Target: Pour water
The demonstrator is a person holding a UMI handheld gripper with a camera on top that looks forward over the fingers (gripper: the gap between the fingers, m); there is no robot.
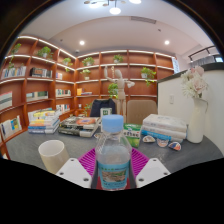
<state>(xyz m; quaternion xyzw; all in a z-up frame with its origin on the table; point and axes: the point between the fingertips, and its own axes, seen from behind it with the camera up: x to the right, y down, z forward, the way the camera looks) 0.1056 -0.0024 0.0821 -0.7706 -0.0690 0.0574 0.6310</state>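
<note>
Gripper view: base of the water bottle (113,153) cut off below, hidden behind the fingers; label print too small to read. Books (62,125) stacked beyond the bottle, titles illegible. Gripper (112,172) clenched on the bottle — pink pads (89,160) pressing its sides, no gap visible. Bottle upright, blue cap on, standing between the fingers on the grey table (25,150). White cup (52,155) left of the bottle, apart from it. White vase with flowers (197,110) well right of the bottle — shelves far behind.
</note>
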